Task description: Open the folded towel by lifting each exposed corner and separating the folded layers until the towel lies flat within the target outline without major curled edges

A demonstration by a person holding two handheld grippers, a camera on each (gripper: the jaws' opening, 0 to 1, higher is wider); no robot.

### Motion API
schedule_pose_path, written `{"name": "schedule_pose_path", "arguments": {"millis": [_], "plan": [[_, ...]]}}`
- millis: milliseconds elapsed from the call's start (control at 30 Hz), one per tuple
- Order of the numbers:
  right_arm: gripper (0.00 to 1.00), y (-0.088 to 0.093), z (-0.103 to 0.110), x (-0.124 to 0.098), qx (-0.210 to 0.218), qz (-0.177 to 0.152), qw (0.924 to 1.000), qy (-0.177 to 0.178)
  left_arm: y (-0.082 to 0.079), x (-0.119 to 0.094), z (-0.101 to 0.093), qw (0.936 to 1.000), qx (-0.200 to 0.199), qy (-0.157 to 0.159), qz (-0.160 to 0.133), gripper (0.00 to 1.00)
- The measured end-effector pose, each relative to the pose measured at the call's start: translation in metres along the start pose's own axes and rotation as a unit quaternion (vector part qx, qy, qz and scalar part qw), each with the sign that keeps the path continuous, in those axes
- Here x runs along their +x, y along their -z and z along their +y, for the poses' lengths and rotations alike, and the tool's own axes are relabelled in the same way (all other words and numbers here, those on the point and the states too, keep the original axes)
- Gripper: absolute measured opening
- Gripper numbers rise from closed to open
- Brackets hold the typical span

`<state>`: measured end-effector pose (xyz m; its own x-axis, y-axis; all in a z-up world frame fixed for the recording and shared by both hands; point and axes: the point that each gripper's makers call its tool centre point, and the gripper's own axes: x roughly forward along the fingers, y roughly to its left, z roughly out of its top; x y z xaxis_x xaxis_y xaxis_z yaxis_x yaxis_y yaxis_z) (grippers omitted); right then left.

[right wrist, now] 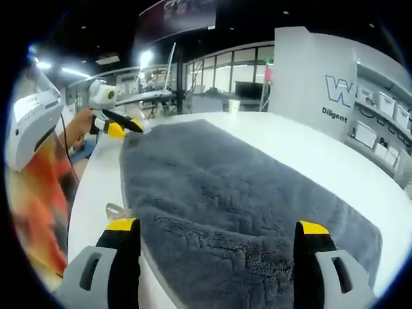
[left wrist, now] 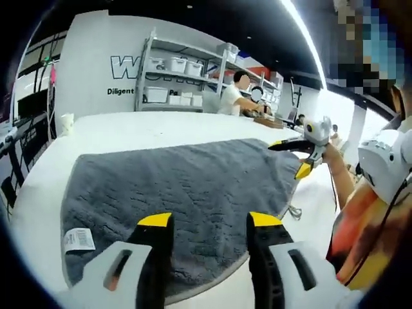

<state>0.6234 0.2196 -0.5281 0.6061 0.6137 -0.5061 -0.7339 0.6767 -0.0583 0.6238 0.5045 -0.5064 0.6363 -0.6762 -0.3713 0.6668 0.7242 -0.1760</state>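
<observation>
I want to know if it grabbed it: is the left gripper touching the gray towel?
Cannot tell. In the left gripper view, the left gripper has its yellow-tipped jaws spread open over the gray towel, but a gap or contact cannot be made out.

towel (left wrist: 187,193): grey, spread open on white table (left wrist: 148,125), white label (left wrist: 78,239) at its near left corner | left gripper (left wrist: 209,222): jaws parted over the near edge (yellow tips above the pile) | right gripper (left wrist: 302,154): at the towel's far right corner, closure unclear | background: shelves (left wrist: 187,77) with bins, seated person (left wrist: 233,96)
</observation>
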Motion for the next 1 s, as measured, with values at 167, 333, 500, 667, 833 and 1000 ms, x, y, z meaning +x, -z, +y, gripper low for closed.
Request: {"name": "schedule_pose_path", "arguments": {"millis": [167, 333, 500, 667, 833, 1000], "plan": [[0.99, -0.001, -0.008, -0.014, 0.005, 0.0, 0.9997, 0.022, -0.002, 0.003, 0.005, 0.9996, 0.023, -0.014, 0.001, 0.94], [0.99, 0.003, -0.022, -0.034, 0.009, 0.011, 0.9982, 0.058, -0.011, 0.003, 0.01, 0.9996, 0.005, -0.013, -0.024, 0.99], [0.99, 0.022, -0.048, -0.075, 0.052, 0.028, 0.9891, 0.135, -0.011, 0.002, 0.016, 0.9992, 0.011, -0.021, -0.031, 1.0], [0.9, 0.047, -0.072, -0.115, 0.085, 0.05, 0.9708, 0.219, -0.02, 0.004, 0.011, 0.9986, 0.002, -0.005, -0.052, 1.0], [0.8, 0.079, -0.079, -0.141, 0.109, 0.086, 0.9541, 0.265, -0.017, 0.008, 0.01, 0.9988, 0.02, -0.005, -0.044, 1.0], [0.57, 0.101, -0.078, -0.148, 0.137, 0.1, 0.9466, 0.274, -0.013, 0.011, 0.007, 0.9989, 0.036, -0.001, -0.029, 1.0]]}}
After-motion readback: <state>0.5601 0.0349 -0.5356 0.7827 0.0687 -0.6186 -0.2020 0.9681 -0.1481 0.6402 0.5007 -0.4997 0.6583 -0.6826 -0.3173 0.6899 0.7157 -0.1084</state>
